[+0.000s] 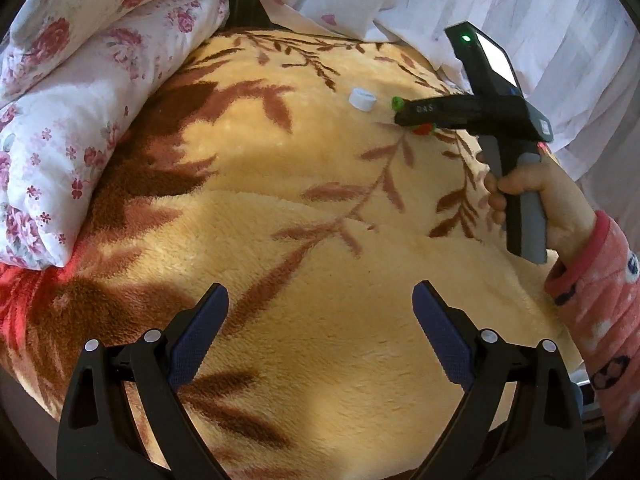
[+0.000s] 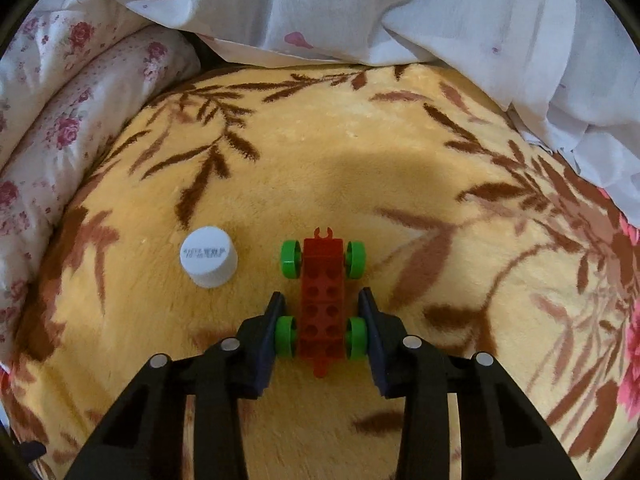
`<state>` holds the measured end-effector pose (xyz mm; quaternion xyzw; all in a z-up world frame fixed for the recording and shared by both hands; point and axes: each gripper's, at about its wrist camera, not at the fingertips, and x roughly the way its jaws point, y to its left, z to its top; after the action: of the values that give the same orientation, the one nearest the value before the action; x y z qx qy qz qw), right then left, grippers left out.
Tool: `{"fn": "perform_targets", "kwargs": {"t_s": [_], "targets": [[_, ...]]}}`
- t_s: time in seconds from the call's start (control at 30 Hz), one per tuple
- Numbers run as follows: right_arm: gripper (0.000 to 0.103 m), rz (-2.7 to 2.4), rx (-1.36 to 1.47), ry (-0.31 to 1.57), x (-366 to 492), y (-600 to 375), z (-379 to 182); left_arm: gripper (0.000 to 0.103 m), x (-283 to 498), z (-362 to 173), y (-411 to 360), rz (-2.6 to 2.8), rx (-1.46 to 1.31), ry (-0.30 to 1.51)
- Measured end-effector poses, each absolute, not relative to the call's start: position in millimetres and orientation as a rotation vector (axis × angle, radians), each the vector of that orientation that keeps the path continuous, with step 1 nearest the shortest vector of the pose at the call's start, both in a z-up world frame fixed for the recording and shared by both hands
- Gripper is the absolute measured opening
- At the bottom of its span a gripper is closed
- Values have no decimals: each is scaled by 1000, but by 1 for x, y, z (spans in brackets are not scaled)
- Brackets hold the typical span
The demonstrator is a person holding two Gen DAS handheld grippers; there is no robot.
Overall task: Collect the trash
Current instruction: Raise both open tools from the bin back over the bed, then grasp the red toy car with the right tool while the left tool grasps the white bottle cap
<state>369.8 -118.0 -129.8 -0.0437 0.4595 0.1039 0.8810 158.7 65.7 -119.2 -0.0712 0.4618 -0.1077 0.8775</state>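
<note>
Nearest the right wrist lens, right gripper [image 2: 322, 330] clamped onto a red toy brick car [image 2: 323, 300], both dark pads pressed against the 2 rear green wheels, chassis lying lengthwise between the fingers, front 2 wheels and hitch pointing away. Resting flat on a yellow plush blanket [image 2: 360, 152] patterned with brown leaves. Just left of the car, a white bottle cap [image 2: 208, 257], top up, small print on its face, apart from the toy. In the left wrist view, left gripper [image 1: 320, 312] spread wide over bare blanket, nothing between its pads. Farther off, the right hand [image 1: 536, 192] in a pink patterned sleeve [image 1: 600, 288] around the other tool's grey handle. Floral pillows [image 1: 80, 92] at left, white sheet [image 2: 400, 8] bunched behind.
</note>
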Motion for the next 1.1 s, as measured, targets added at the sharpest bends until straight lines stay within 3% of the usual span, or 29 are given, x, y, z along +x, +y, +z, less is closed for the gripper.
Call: {"fn": "perform_targets", "kwargs": {"t_s": [0.6,0.8,1.1], "targets": [[38,322,-33,865,230,-177,-86,91,161,-104,35,-228,-108,935],[38,350,-18,833,184,-193,-79,91,203,-106,27,-277,-208,893],[38,359,48,827,150,-217,-86,91,319,-115,-7,-187,-124,897]]}}
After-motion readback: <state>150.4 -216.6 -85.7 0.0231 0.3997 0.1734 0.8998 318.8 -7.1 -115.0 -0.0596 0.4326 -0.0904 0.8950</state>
